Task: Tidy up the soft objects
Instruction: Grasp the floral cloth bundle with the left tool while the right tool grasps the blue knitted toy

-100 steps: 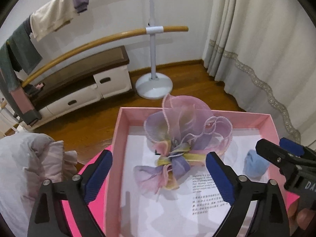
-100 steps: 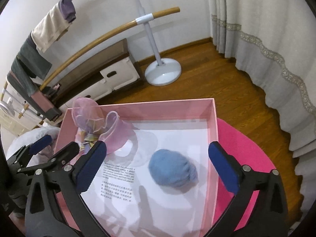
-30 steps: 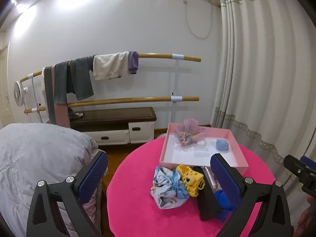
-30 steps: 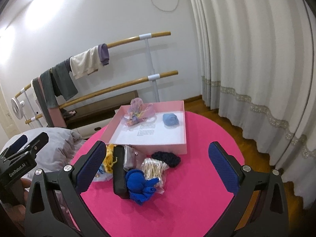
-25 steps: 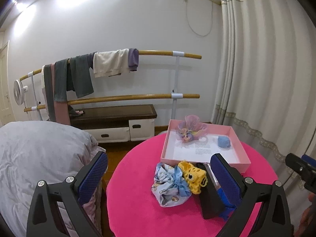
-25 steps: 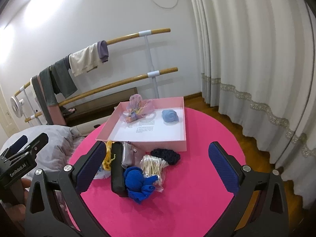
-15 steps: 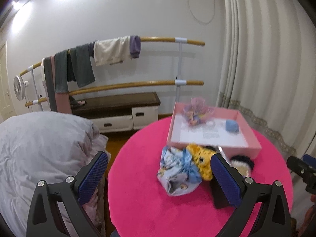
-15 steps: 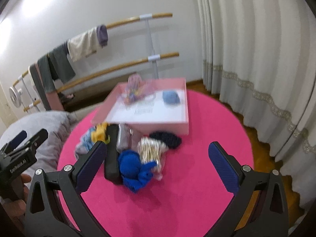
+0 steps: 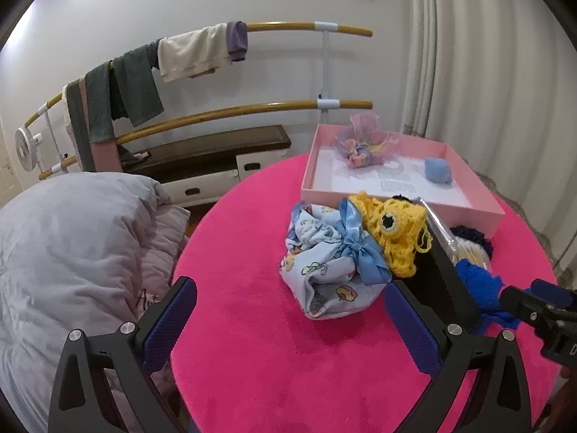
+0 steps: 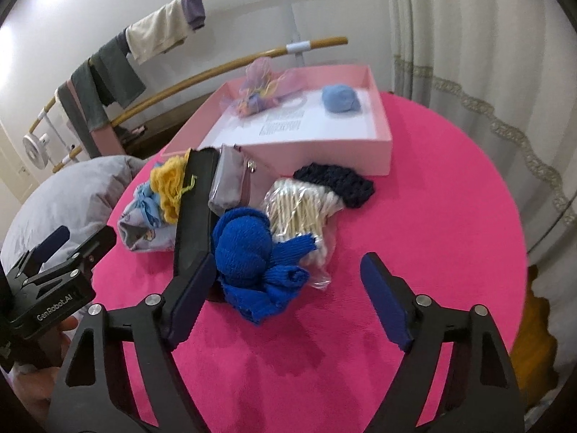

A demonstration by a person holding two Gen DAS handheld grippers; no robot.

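A pink box (image 9: 468, 200) (image 10: 380, 133) stands at the far side of a round pink table (image 9: 270, 353). In it lie a lilac organza bow (image 9: 362, 144) (image 10: 261, 88) and a pale blue ball (image 9: 438, 170) (image 10: 340, 98). In front of it lie a light blue printed pouch with a satin bow (image 9: 330, 270), a yellow crochet piece (image 9: 393, 227), a royal blue knit item (image 10: 252, 252) and a dark navy knit piece (image 10: 339, 180). My left gripper (image 9: 290, 323) is open above the table short of the pouch. My right gripper (image 10: 288, 297) is open just short of the blue knit item.
A black case (image 10: 194, 202), a grey pouch (image 10: 229, 180) and a bag of cotton swabs (image 10: 301, 213) lie among the soft things. A grey duvet (image 9: 65, 245) lies left of the table. A rail with hanging clothes (image 9: 137, 79) and curtains (image 9: 497, 72) stand behind.
Both grippers have pulled back from the box, then dropped toward the pile on the table. The lilac bow and pale blue ball stay in the box.
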